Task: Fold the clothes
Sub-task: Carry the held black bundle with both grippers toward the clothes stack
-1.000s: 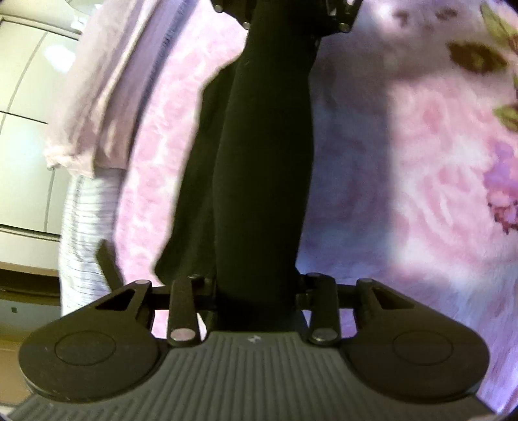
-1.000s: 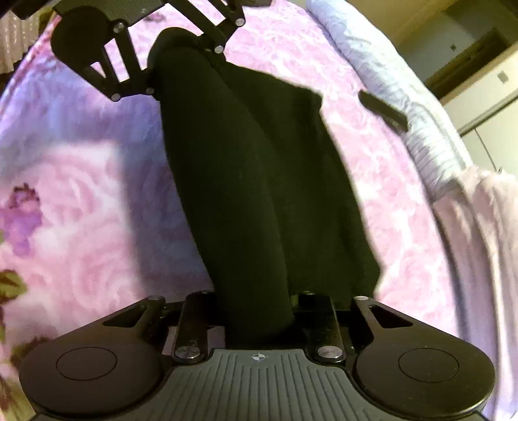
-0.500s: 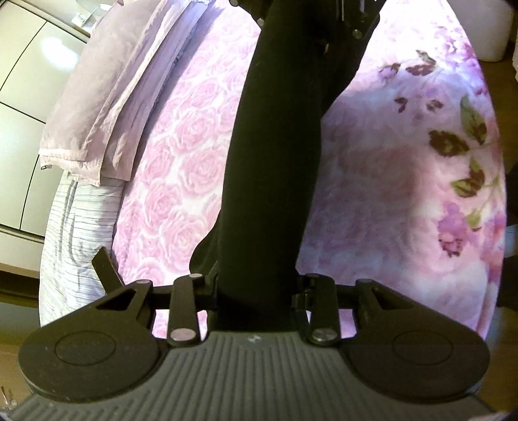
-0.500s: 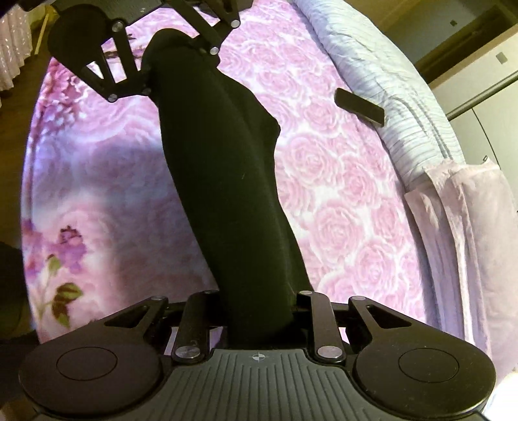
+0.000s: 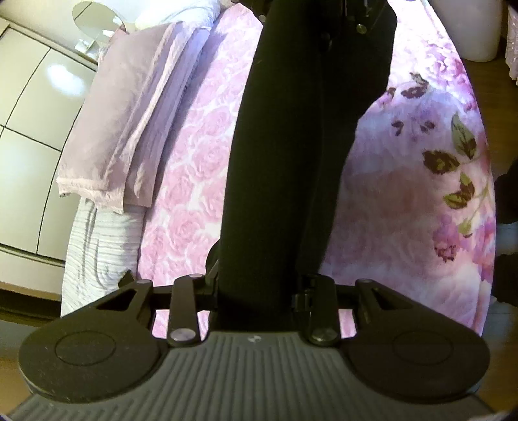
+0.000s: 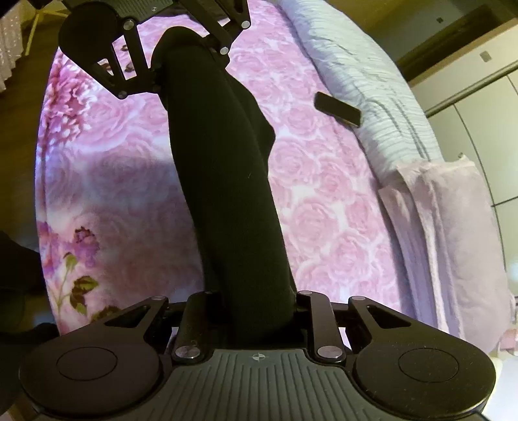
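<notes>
A long black garment (image 5: 291, 145) hangs taut between my two grippers, above a bed with a pink rose blanket (image 5: 200, 162). My left gripper (image 5: 259, 291) is shut on one end of it, and the cloth fills the gap between its fingers. The right gripper (image 5: 343, 19) shows at the top of that view, holding the far end. In the right wrist view the black garment (image 6: 220, 168) runs from my right gripper (image 6: 255, 307), shut on it, up to the left gripper (image 6: 181, 48). A loose fold droops on the right side of the band.
A folded lilac cloth (image 5: 119, 123) and a white ribbed quilt (image 5: 94, 246) lie along the bed's far side. A dark flat phone-like object (image 6: 337, 108) rests near the quilt. Pale wardrobe doors (image 5: 29, 129) stand beyond. A white bin (image 5: 469, 29) is past the bed's end.
Both grippers have risen with the black garment held between them. The bed looks farther below, and the garment's hanging part has come up off the blanket.
</notes>
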Demonstrator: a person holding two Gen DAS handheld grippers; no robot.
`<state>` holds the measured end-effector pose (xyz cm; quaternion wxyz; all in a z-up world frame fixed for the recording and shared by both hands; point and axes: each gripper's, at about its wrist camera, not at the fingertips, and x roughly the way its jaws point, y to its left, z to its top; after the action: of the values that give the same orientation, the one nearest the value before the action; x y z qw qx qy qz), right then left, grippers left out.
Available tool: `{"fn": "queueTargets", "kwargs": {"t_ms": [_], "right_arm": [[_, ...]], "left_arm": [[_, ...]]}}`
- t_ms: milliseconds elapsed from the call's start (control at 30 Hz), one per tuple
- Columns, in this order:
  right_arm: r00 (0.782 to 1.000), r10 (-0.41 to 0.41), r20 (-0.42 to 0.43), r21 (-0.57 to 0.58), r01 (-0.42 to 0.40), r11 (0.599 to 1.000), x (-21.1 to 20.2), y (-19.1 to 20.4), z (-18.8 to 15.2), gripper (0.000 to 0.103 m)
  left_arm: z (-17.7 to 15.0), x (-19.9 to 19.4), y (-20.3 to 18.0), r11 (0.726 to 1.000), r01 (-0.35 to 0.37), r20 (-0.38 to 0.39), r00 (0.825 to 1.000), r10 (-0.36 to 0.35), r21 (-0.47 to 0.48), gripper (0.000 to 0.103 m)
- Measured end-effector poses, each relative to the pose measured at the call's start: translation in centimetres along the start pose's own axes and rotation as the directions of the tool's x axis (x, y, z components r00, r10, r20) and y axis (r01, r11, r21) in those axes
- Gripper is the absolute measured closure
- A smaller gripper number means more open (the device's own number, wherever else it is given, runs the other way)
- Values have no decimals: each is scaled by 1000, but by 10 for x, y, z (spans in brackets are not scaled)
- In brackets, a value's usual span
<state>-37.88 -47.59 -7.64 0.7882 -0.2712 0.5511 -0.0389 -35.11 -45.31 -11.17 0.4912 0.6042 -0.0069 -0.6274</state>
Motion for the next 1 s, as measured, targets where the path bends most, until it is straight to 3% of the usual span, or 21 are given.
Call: {"fn": "queueTargets", "kwargs": {"t_ms": [600, 767, 1000], "right_arm": [[995, -86, -47, 132, 91, 987, -54, 0, -38, 82], [993, -111, -40, 164, 116, 980, -72, -10, -70, 82], [985, -170, -36, 204, 174, 963, -110, -44, -143, 82]], "left_arm": [[50, -24, 0, 986, -35, 95, 995, 20, 160, 72], [92, -30, 0, 978, -62, 116, 993, 39, 200, 72], [189, -40, 5, 967, -117, 163, 983, 81, 228, 72]]}}
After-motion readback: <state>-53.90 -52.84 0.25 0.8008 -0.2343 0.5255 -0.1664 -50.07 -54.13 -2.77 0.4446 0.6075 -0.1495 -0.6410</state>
